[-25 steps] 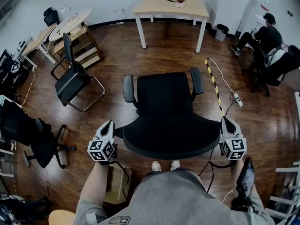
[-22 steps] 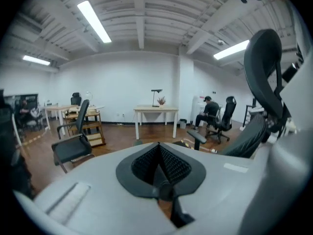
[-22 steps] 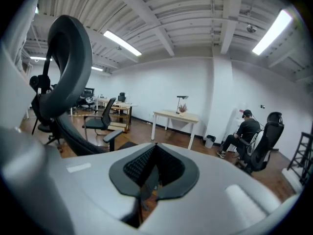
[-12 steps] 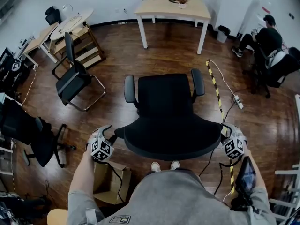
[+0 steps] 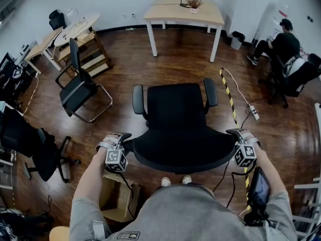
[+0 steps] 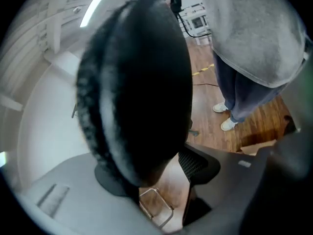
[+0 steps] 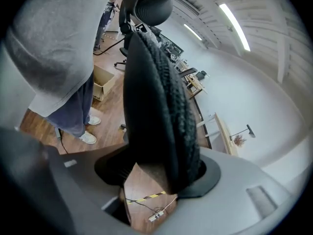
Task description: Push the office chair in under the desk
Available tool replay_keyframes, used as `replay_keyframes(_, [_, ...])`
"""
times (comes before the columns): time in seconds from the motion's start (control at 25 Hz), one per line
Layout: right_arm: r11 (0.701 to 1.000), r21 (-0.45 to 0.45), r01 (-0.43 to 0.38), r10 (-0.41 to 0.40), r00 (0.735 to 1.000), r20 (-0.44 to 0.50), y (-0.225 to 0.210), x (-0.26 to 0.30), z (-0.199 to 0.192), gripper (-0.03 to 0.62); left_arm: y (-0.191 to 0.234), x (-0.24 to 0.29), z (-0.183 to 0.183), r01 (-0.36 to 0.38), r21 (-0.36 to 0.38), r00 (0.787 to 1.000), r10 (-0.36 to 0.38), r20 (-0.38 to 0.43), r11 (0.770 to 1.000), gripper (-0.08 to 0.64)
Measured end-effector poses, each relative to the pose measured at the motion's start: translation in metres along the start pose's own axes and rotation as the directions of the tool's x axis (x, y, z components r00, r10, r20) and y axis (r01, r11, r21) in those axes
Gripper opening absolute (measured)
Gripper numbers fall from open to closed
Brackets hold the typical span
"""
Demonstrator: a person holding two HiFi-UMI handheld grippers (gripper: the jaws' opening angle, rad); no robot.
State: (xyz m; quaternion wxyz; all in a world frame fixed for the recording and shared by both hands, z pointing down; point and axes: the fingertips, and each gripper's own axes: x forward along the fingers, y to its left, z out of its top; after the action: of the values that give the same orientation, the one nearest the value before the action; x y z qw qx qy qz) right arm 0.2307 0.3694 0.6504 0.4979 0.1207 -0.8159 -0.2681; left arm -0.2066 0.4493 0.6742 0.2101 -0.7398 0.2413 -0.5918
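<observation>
The task is only being started. The office chair [image 5: 178, 109] is standing in the middle of the wooden floor [image 5: 125, 59], well apart from the desk [image 5: 183, 11], which is placed near the far wall. The space under the desk looks open. The seat is turned towards the desk, and the backrest [image 5: 180, 149] is being approached from behind by the person [image 5: 190, 215]. The left gripper [image 5: 116, 138] is being held at the left edge of the backrest and the right gripper [image 5: 239, 134] at the right edge. The jaws of both grippers have just been opening and are now being held wide. In the left gripper view the dark padded edge of the backrest [image 6: 142, 82] is seen between the two jaws, and the same is shown in the right gripper view [image 7: 156, 106]. The jaws are not being pressed together on the edge, so it is judged that the chair is being straddled on both sides but is not yet gripped. Nearly all of the work is left: the backrest is to be taken or pushed against, and the chair is to be rolled over the open floor until the seat goes under the desk top. A yellow and black cable strip [image 5: 228, 92] is lying on the floor just right of the chair, and the castors are probably to be kept away from it.
</observation>
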Motion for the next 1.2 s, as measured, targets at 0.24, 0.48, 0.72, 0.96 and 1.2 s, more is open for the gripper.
replay_keyframes(0.24, [0.997,-0.008,-0.071,0.071,0.997,-0.013,0.008,0.002,-0.008,0.208,-0.002,-0.001,0.004,0.046,0.139,0.999,-0.046,-0.004,0.989,0.179])
replay_keyframes(0.48, [0.995,-0.006,-0.103,0.103,0.995,-0.015,0.009,0.002,-0.009,0.184,-0.003,0.002,0.002,0.102,0.128,0.995,-0.103,0.002,0.987,0.133])
replay_keyframes(0.72, [0.989,-0.04,-0.145,0.145,0.989,-0.006,0.007,0.005,0.001,0.175,-0.001,-0.002,-0.008,0.143,0.131,0.99,-0.143,-0.011,0.981,0.104])
replay_keyframes(0.96, [0.974,-0.054,-0.22,0.218,0.975,-0.034,0.02,0.004,0.012,0.166,-0.002,0.007,-0.026,0.16,0.186,0.987,-0.159,-0.021,0.969,0.092])
replay_keyframes(1.2, [0.943,-0.064,-0.326,0.322,0.944,-0.073,0.028,0.008,0.018,0.16,0.001,0.008,-0.036,0.182,0.198,0.983,-0.18,-0.027,0.963,0.087])
